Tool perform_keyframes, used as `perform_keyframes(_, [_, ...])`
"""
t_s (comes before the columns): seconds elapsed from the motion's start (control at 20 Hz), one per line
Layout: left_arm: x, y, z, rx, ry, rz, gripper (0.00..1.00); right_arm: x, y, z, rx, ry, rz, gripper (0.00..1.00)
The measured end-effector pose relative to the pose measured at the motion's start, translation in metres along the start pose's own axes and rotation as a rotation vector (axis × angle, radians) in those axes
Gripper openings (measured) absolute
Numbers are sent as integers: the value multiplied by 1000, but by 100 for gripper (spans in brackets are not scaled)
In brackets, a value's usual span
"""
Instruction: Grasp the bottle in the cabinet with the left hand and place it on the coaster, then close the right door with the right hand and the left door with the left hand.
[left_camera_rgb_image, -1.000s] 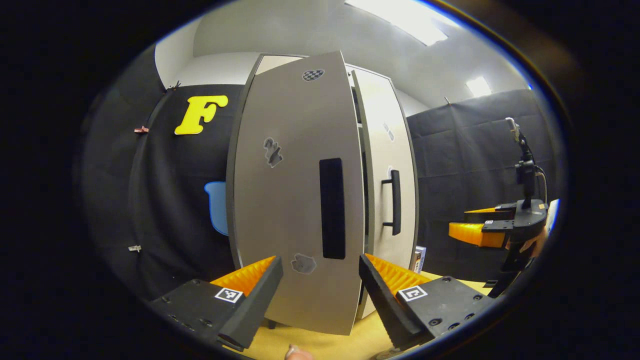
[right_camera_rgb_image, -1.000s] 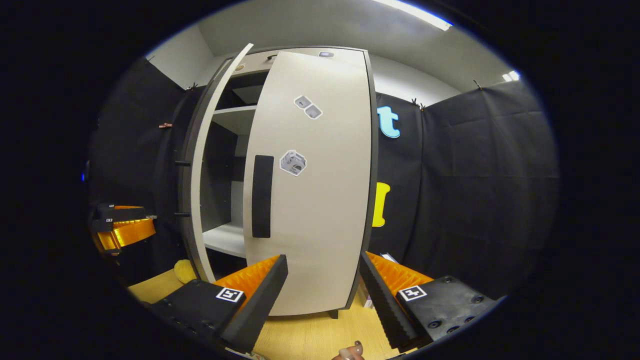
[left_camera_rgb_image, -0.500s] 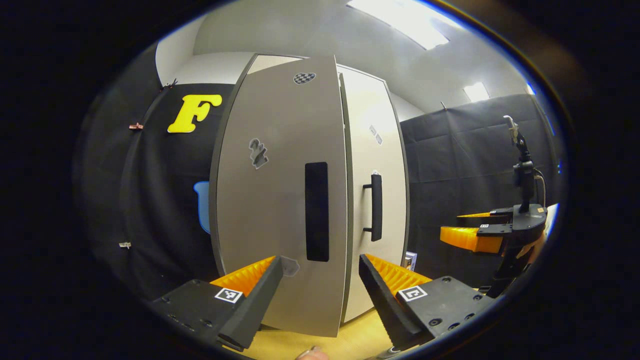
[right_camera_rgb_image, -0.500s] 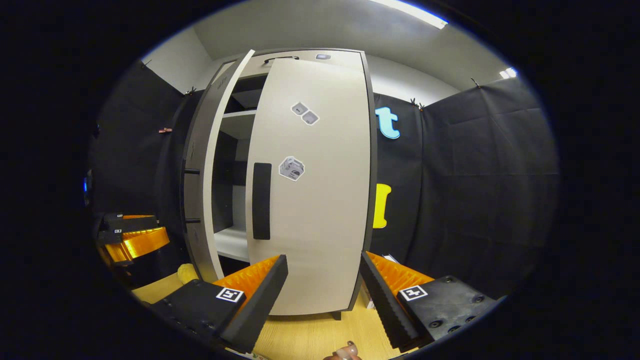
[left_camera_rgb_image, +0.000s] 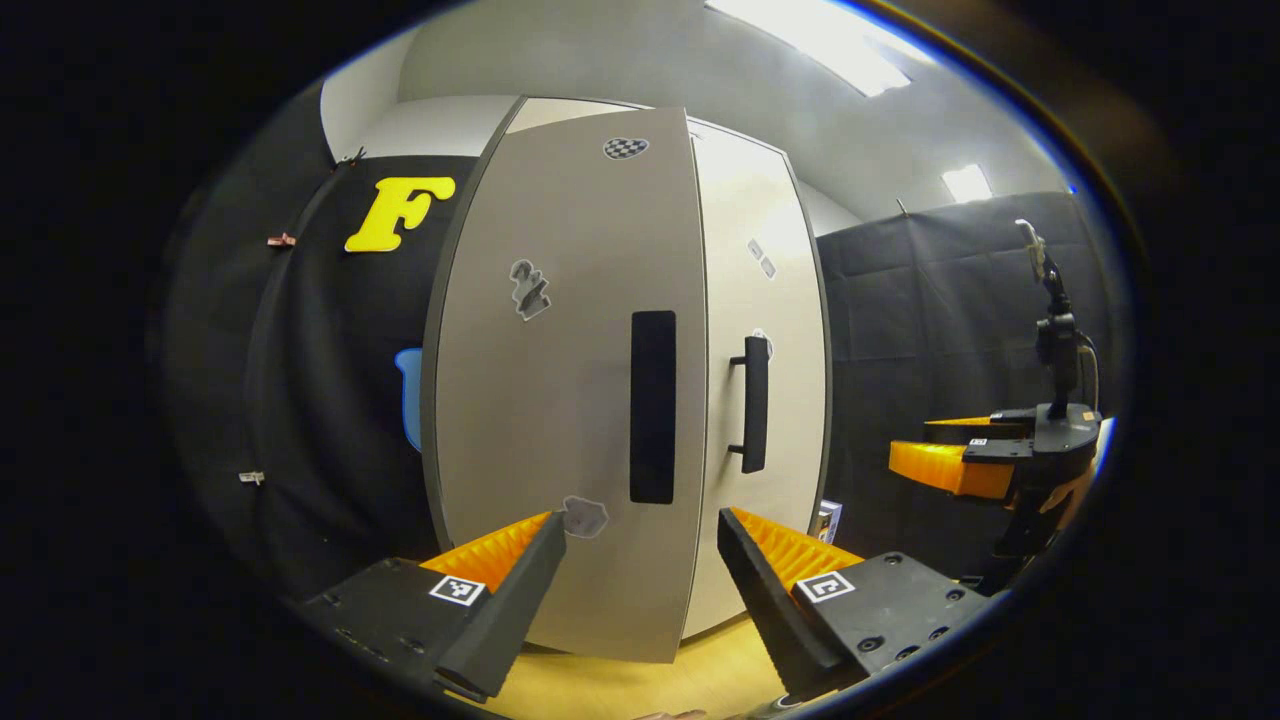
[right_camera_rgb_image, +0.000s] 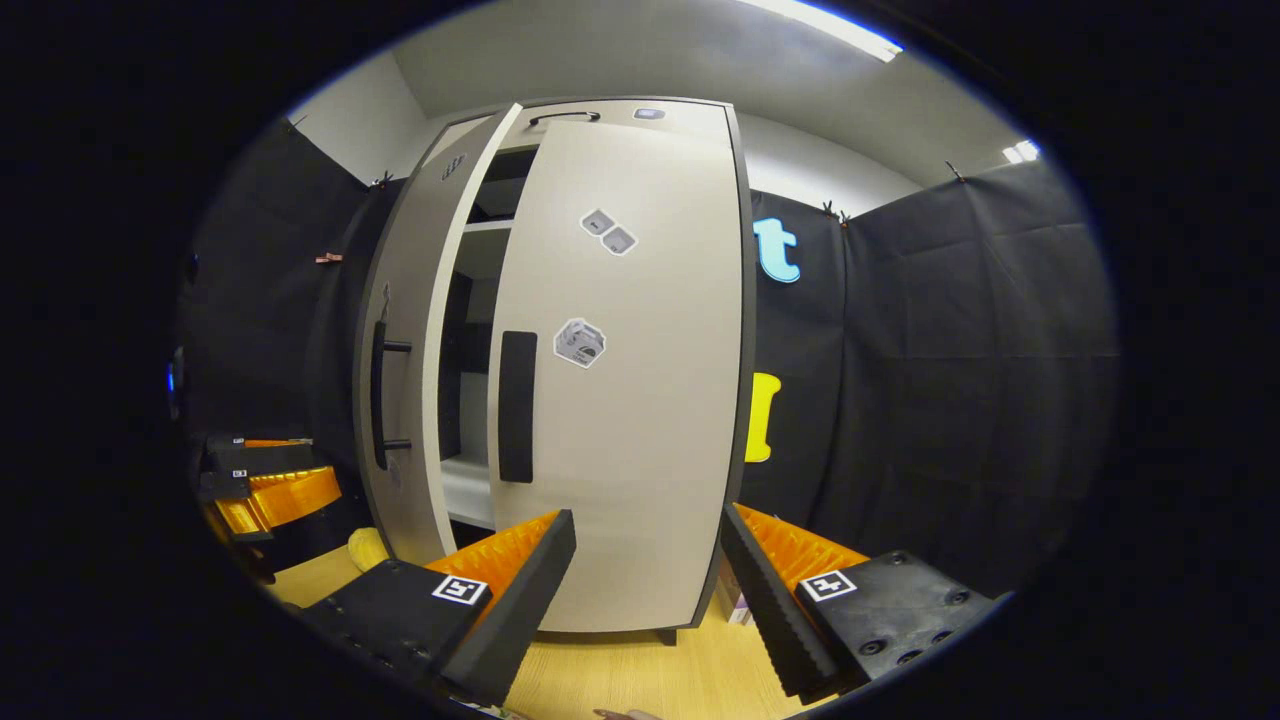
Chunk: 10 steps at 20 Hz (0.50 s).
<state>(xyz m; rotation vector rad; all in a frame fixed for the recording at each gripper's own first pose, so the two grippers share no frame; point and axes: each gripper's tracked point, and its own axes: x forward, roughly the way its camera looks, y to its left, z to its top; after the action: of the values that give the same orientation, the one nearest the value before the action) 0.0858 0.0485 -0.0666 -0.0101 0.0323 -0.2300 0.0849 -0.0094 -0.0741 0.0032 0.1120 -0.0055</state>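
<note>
While the cabinet (right_camera_rgb_image: 640, 110) stands on the wooden tabletop (right_camera_rgb_image: 620, 675), its right door (right_camera_rgb_image: 625, 380) sits flush and its left door (right_camera_rgb_image: 400, 360) is ajar, a gap showing the shelves (right_camera_rgb_image: 470, 480). From the left gripper view the left door (left_camera_rgb_image: 560, 380) faces the camera, edge near the right door (left_camera_rgb_image: 765, 380). Left gripper (left_camera_rgb_image: 640, 575) is spread wide, nothing between the fingers, tips just short of that door. Right gripper (right_camera_rgb_image: 645, 580) likewise spread, empty. Can't tell where bottle or coaster are. Yellow object (right_camera_rgb_image: 367, 547) near the cabinet's lower-left corner.
</note>
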Motion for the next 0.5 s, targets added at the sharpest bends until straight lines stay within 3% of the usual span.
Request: perform_keyframes(0.5, [6, 11, 1, -21, -12, 36, 97, 9, 6, 8, -8, -29, 5, 97])
